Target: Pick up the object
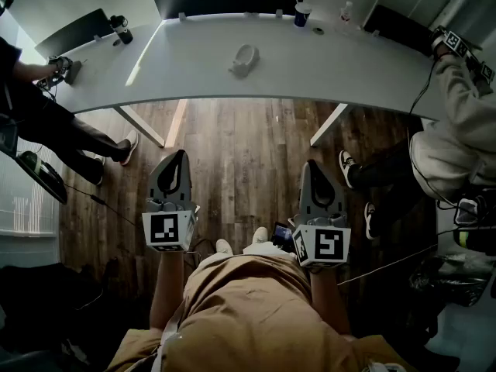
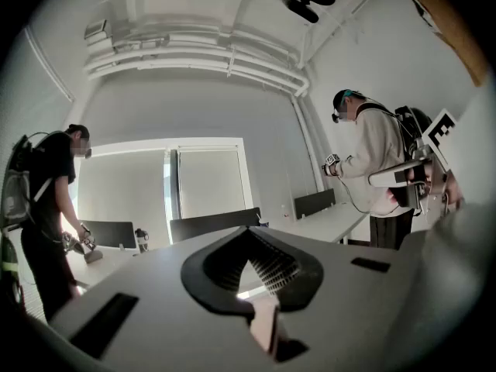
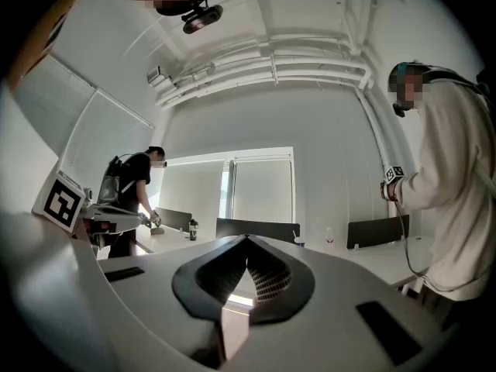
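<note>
A small pale grey object [image 1: 243,60] lies on the long white table [image 1: 194,72], far ahead of both grippers. My left gripper [image 1: 177,158] is held level over the wooden floor, short of the table's near edge, jaws shut with nothing between them. My right gripper [image 1: 313,169] hangs beside it at about the same height, also shut and empty. In the left gripper view the closed jaw tips [image 2: 248,232] point toward the table and the room beyond; the right gripper view shows its closed tips [image 3: 248,240] the same way. The object does not show clearly in either gripper view.
A person [image 1: 39,122] stands at the table's left end and another person [image 1: 457,122] at its right end, both wearing gear. On the far side of the table are a dark bottle [image 1: 122,29], a cup [image 1: 302,12] and a clear bottle [image 1: 346,10]. White table legs [image 1: 143,125] stand ahead.
</note>
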A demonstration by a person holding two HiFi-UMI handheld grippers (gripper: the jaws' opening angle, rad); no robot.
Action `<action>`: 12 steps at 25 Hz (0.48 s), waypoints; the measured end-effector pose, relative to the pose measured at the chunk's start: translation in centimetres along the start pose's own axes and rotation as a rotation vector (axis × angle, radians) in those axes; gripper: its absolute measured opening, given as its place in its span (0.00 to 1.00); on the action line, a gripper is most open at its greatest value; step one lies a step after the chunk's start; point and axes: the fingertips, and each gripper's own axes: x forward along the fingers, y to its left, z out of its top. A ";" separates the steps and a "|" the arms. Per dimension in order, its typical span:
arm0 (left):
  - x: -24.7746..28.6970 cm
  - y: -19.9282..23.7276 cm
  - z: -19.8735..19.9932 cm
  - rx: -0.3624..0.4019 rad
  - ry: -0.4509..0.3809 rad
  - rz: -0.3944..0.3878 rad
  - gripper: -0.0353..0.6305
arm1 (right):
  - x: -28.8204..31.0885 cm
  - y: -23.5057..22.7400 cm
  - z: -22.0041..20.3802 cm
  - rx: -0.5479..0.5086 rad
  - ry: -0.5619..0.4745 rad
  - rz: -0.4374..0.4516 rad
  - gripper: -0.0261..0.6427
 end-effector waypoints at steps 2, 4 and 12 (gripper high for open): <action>0.2 -1.1 0.7 -0.002 -0.013 -0.003 0.06 | -0.1 -0.9 -0.1 -0.007 0.010 0.002 0.05; 0.5 -2.1 1.2 0.004 -0.019 -0.009 0.06 | -0.2 -1.7 -0.1 0.000 0.015 0.006 0.05; 1.6 -4.6 1.5 0.000 -0.010 -0.012 0.06 | -0.1 -3.2 -0.5 0.033 0.013 0.070 0.05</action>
